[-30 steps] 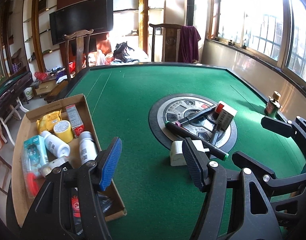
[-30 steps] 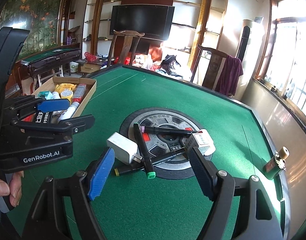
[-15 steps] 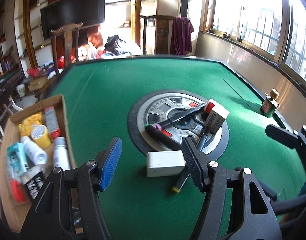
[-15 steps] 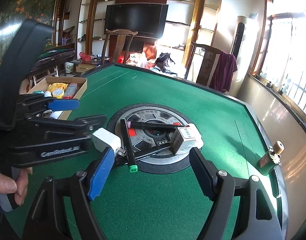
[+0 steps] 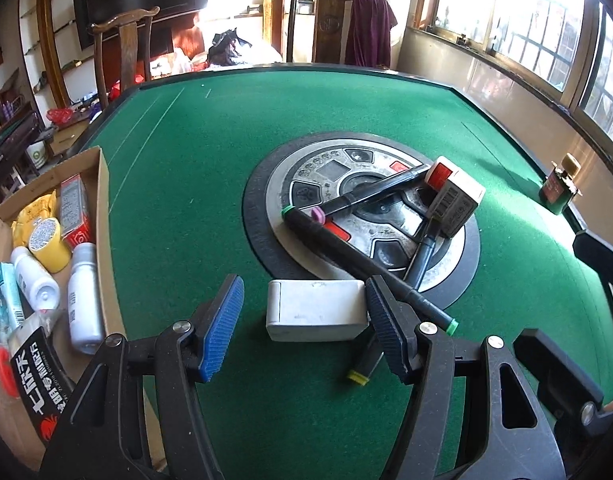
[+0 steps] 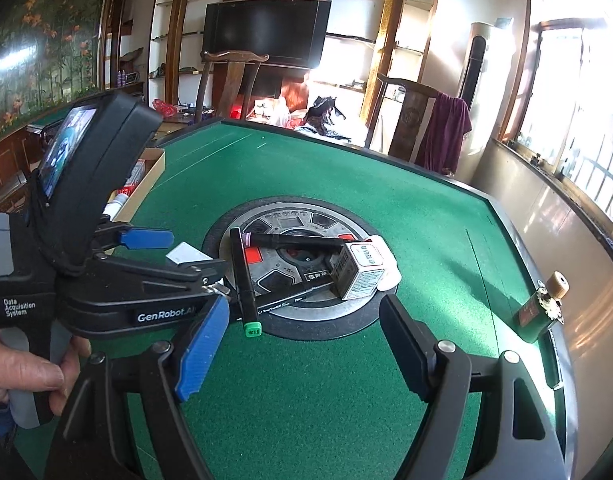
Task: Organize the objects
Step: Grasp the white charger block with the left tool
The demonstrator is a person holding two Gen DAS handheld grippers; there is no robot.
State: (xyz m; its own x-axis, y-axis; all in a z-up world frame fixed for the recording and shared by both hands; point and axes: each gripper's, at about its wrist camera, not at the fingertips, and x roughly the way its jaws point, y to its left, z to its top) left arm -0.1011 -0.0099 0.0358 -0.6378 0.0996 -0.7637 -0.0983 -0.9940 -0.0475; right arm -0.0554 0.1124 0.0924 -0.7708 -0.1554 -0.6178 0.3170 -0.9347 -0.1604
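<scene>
Left wrist view. Your left gripper (image 5: 302,324) hangs over the green table (image 5: 210,168) with its jaws apart; the white box (image 5: 315,315) lies between them, its right end just at the right pad (contact cannot be told), a gap at the left pad. Nothing is grasped.
- Cardboard tray (image 5: 103,208), at the table's left edge: holds a yellow tub (image 5: 48,238), a red carton (image 5: 75,212), two white bottles (image 5: 84,292) lying down, a teal packet (image 5: 4,296) and a black packet (image 5: 34,368).
- Round centre panel (image 5: 306,184): three black markers (image 5: 346,248) lie crossed on it, with a small carton (image 5: 454,196) resting on them.
- Green bottle (image 5: 558,192), upright at the table's far right edge, well apart from the rest.

Right wrist view. Your right gripper (image 6: 302,340) is released, jaws wide over bare felt (nothing between them). Your left hand (image 6: 22,376) grips the handle of the left tool, whose pads stand on either side of the white box (image 6: 186,254). The markers (image 6: 242,276) and small carton (image 6: 358,270) sit on the centre panel (image 6: 294,220); the green bottle (image 6: 540,312) stands at the right edge. Only a corner of the tray (image 6: 150,176) shows.
</scene>
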